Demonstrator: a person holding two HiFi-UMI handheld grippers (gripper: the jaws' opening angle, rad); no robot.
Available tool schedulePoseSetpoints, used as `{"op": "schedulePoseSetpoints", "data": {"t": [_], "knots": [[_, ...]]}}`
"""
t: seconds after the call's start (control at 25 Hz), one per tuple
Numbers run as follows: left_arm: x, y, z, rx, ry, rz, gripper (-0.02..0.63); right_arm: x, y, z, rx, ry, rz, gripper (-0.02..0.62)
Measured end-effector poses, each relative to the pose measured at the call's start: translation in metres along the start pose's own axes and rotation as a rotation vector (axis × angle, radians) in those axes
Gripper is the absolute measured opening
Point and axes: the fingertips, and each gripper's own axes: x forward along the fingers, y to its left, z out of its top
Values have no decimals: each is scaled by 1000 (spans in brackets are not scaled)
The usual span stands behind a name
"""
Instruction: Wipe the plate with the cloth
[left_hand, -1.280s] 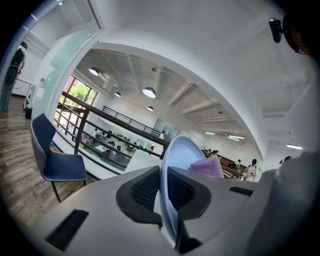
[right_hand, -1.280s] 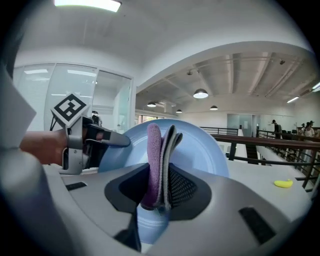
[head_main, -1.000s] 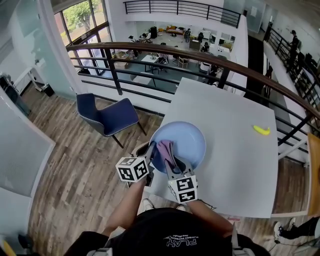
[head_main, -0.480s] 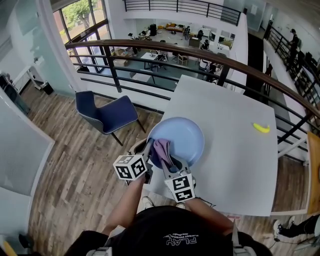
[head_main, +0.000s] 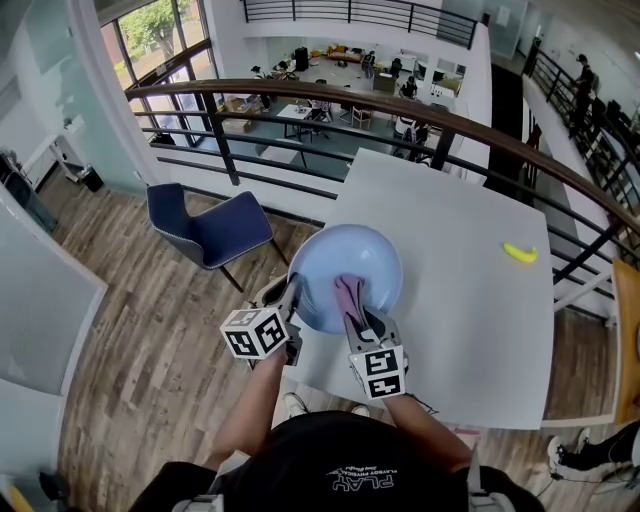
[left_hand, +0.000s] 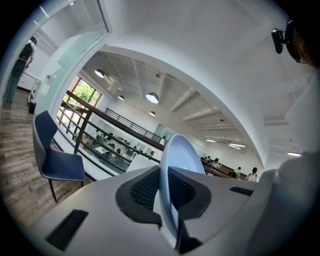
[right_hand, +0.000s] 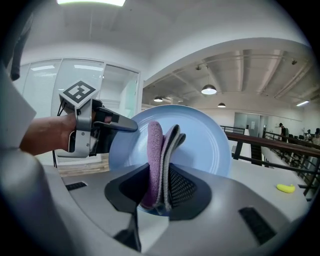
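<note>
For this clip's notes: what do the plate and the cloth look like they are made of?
Plate: pale blue and smooth with a soft, even sheen, faint concentric rings and a thin rim. It is probably plastic or melamine, though glazed ceramic is not ruled out.
Cloth: a soft textile folded in layers, with purple nubby pile on one face and grey beside it. It looks like microfibre or terry.

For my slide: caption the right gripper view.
Right gripper, shut on folded cloth, faces the blue plate the left gripper holds.

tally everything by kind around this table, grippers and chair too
plate: 1
cloth: 1
banana: 1
chair: 1
grippers: 2 (left gripper, right gripper)
total: 6
</note>
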Motion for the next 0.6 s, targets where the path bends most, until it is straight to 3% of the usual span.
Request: {"op": "schedulePoseSetpoints", "data": {"t": [0.32, 0.6], "knots": [[-3, 2, 0, -5, 6, -3, 38, -2, -46, -6, 22, 7, -128, 103], [-3, 3, -11, -7, 41, -2, 38, -6, -77, -7, 68, 7, -184, 103]]}}
